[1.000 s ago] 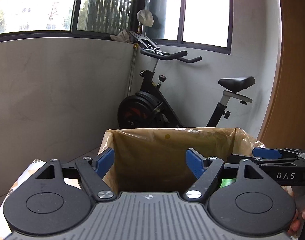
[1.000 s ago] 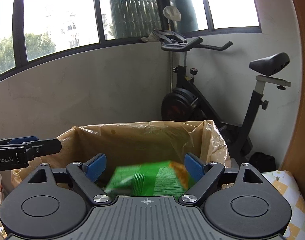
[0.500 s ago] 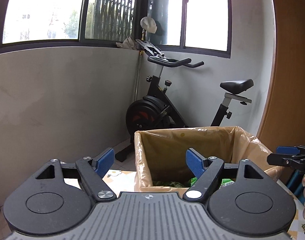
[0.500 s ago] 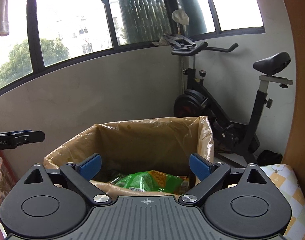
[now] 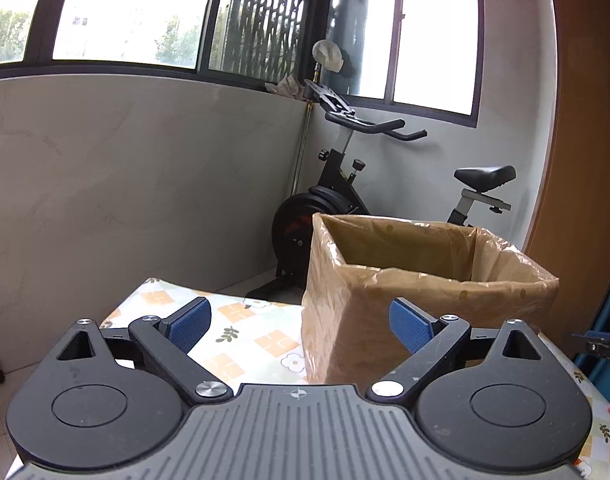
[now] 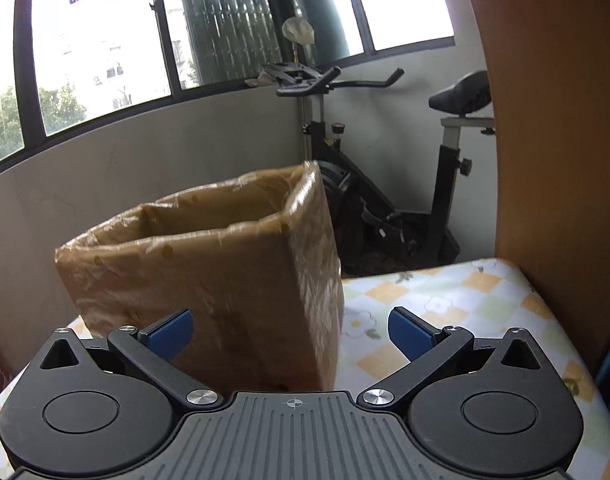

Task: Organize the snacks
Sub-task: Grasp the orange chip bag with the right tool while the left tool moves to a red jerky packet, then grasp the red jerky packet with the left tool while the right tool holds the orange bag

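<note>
**Two empty claws, one lined box**

Both claws stand with their blue pads spread wide and nothing between them. The left claw (image 5: 301, 322) looks across the flower-patterned worktop (image 5: 245, 334) at the near-left corner of the box (image 5: 389, 300), a tall carton with a brownish plastic liner folded over its rim. The right claw (image 6: 291, 328) faces the same box (image 6: 209, 280) from the other side, with its left pad in front of the carton's wall and its right pad over bare cloth. From this low angle neither camera sees into the box, so I cannot tell what snacks it holds, and no loose snack shows on the worktop in either view.

The step in hand appears to be going for the next packet. To do it well, keep the pads wide until a packet sits squarely between them, and close on its body, not on a flimsy corner seal. On the way to the box, come in over the rim from above: the liner is loose and crinkled, and a claw brushing it sideways could drag it or tip the carton.

An exercise bike (image 5: 345, 208) stands behind, clear of the work.
</note>
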The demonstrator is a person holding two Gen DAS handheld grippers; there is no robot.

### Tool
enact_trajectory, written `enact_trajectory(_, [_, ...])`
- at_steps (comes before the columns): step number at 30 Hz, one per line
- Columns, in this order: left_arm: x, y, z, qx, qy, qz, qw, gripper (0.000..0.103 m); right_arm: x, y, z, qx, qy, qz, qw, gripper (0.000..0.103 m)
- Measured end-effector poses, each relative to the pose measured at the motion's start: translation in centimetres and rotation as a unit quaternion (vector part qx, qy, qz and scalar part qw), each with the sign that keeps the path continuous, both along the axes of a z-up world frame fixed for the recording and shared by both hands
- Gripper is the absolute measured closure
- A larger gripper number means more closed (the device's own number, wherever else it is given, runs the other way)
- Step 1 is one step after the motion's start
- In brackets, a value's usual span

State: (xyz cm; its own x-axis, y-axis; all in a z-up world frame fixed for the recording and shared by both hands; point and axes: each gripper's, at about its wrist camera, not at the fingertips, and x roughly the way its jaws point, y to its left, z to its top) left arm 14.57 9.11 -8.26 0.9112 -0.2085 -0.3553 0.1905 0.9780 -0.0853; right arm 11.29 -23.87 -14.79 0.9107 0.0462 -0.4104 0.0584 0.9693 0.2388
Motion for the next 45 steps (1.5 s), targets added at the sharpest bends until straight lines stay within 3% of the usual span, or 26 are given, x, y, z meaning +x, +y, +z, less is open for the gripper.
enact_trajectory(6, [-0.4,0.1,-3.2,-0.010,0.042,-0.010,0.9990,0.006,-1.7,1.7,-5.1,-0.027,0.054,0.008,0.998,0.000])
enact_trajectory(12, [-0.7,-0.6,-5.9,-0.001,0.073,-0.036,0.9967,0.008,-1.8,2.1,-8.4,0.002,0.092,-0.013,0.996,0.003])
enact_trajectory(15, [-0.9,-1.1,-6.9,0.010,0.079,-0.040,0.9961,0.008,-1.3,2.3,-9.4,0.012,0.112,-0.012,0.994,0.009])
enact_trajectory(17, [-1.0,-1.2,-7.6,0.013,0.085,-0.042,0.9954,0.010,-1.0,2.5,-9.9,0.017,0.118,-0.005,0.993,0.025])
enact_trajectory(29, [-0.6,-2.3,-11.9,0.021,0.133,-0.049,0.9896,0.020,-0.6,3.8,-11.2,0.029,0.068,0.030,0.997,0.037])
enact_trajectory(45, [2.3,-5.2,-16.7,0.078,0.176,-0.076,0.9783,0.020,-1.5,2.4,-12.3,0.079,0.048,0.024,0.995,0.039])
